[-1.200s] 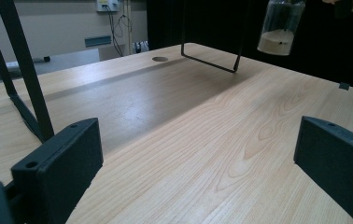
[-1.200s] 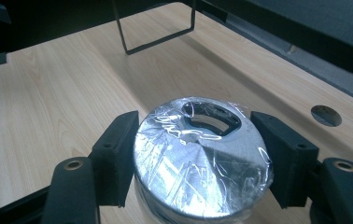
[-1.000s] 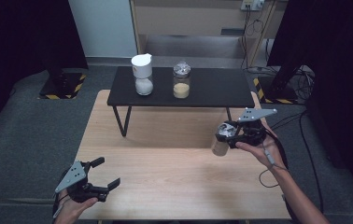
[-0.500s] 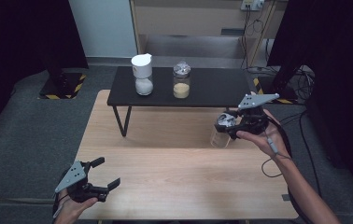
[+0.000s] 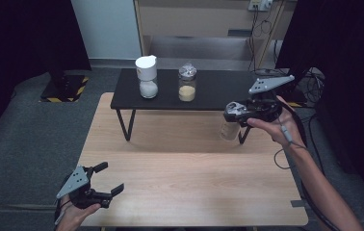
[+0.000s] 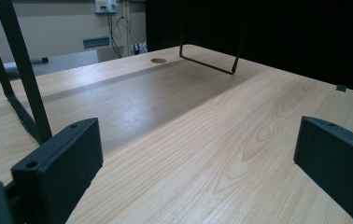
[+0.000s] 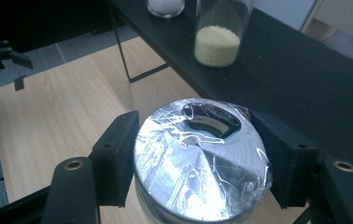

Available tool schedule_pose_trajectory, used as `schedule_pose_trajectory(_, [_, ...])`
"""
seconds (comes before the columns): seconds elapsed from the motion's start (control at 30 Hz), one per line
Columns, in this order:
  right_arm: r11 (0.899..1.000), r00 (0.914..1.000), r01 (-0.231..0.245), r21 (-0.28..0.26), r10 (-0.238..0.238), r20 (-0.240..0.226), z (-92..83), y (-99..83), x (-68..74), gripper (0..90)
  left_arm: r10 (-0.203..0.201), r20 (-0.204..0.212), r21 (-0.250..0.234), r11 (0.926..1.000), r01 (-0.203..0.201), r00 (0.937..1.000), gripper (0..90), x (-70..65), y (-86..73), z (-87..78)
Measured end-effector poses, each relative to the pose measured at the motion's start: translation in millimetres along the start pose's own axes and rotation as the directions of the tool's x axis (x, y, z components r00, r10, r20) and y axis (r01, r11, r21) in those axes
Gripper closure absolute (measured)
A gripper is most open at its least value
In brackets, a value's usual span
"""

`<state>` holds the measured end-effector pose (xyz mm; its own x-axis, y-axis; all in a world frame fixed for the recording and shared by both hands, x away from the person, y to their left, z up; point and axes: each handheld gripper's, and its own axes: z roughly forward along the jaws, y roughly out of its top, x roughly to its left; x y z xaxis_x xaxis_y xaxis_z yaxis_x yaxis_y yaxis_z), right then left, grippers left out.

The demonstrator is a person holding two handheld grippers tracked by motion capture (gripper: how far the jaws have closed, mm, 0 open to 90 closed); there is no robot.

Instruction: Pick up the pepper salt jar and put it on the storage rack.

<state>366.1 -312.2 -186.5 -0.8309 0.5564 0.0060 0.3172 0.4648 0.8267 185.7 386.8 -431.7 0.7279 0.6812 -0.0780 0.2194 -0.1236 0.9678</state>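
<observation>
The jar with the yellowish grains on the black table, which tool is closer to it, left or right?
Right. The right tool is off that jar's right side, gripping a foil-topped jar by the black table. The left tool sits open at the wooden table's near-left corner.

Pale wood-grain bench, a black low table on it. White-lidded jar with white grains, clear jar with yellowish grains. Silvery lid between black gripper jaws. Grey floor, yellow-black hazard stripes.
</observation>
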Motion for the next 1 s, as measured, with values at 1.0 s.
schedule_pose_trajectory(1.0, [0.997, 0.9854, -0.075, 0.010, 0.072, 0.154, 28.1, 73.3, -24.1, 35.8, -0.009, 0.007, -0.002, 1.0000, 0.009, 0.9999, 0.0, 2.3, -1.1, -1.0])
